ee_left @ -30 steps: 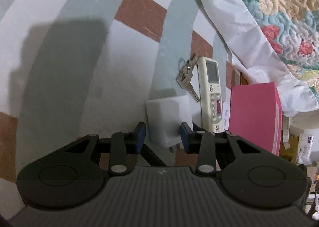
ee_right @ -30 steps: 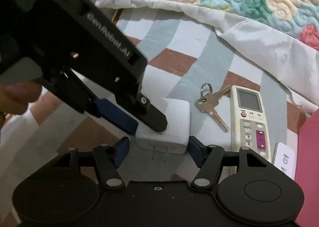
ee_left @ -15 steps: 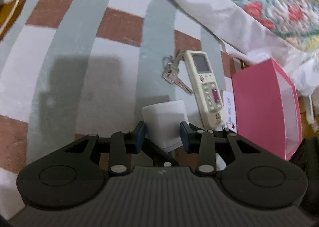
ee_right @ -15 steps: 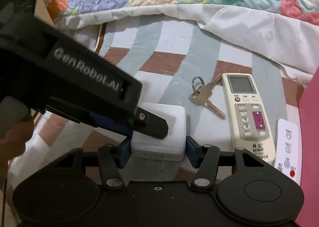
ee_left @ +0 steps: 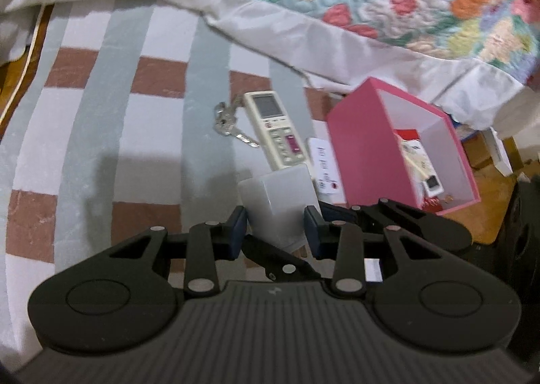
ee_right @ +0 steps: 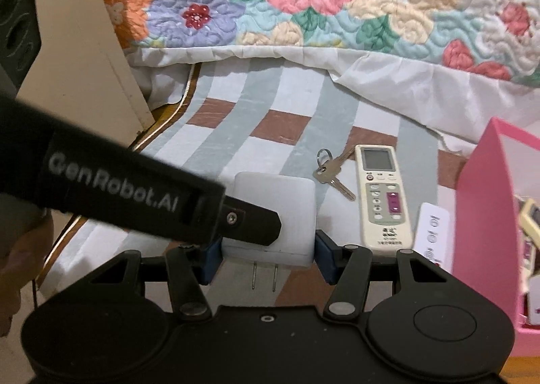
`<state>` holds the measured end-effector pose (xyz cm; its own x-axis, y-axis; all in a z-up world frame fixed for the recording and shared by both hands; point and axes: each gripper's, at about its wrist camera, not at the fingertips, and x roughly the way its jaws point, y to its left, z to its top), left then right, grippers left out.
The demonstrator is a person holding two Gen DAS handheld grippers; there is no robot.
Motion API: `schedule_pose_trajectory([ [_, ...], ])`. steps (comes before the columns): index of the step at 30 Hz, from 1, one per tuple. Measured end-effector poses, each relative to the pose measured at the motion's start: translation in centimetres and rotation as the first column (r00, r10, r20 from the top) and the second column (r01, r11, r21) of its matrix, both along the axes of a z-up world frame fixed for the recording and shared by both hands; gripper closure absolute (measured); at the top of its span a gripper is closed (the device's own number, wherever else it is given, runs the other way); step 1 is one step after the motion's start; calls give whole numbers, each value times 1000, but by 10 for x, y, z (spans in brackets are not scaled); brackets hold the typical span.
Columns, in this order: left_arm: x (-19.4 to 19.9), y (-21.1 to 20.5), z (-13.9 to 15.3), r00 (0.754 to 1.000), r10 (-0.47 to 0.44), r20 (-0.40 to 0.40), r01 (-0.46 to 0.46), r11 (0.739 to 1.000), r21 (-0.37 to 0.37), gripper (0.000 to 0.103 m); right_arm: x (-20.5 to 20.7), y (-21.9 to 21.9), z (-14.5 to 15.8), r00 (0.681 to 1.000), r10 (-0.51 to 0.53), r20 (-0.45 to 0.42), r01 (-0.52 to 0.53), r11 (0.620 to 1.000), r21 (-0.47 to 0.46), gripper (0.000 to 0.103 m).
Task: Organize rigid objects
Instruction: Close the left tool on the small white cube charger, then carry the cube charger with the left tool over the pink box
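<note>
Charger [ee_right: 275, 212]: white block, prongs toward right-wrist camera, seemingly lifted above striped cloth [ee_left: 101, 114], near pink box [ee_left: 368, 147]. Clamped at once by left gripper [ee_left: 276, 227] and right gripper [ee_right: 268, 257], pads flat on opposite faces. Likely rigid, compact, moderately heavy; smooth plastic, so probably slippery. Best gripped mid-body on flat sides, clear of prongs. Keys [ee_right: 329, 171] and remote [ee_right: 384, 195] lying beyond.

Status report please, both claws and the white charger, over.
Left claw and right claw both shut on white charger, prongs toward the right camera. Pink box open at right, items inside. Keys, remote beyond, not in the way.
</note>
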<state>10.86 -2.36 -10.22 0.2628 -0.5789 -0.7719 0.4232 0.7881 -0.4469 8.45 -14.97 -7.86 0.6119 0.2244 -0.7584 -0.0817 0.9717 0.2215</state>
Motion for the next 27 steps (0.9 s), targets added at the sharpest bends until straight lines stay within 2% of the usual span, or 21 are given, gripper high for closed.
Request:
schedule_pose_trajectory([
  [6,-18,1,31,999,-37,23,38,998,-46,69,-19,-8,29,1000,-3,18,2,1000,3,41],
  [13,-32,-14,68,992,-112,57,117,990,-84,69,-47,-24,63,996,-17,87,19,999,-29,41],
  [17,-39,-41,87,983,-157,99,166,982,-89,70,-63,-45,76,990,-71,122,76,996,-37,41],
  [21,-45,-77,103,967,-216,134,225,973,-55,70,-74,-70,84,982,-128,138,134,990,-32,41],
  [27,-38,-134,113,947,-305,96,308,951,-11,70,-85,-116,80,965,-227,132,225,974,34,41],
])
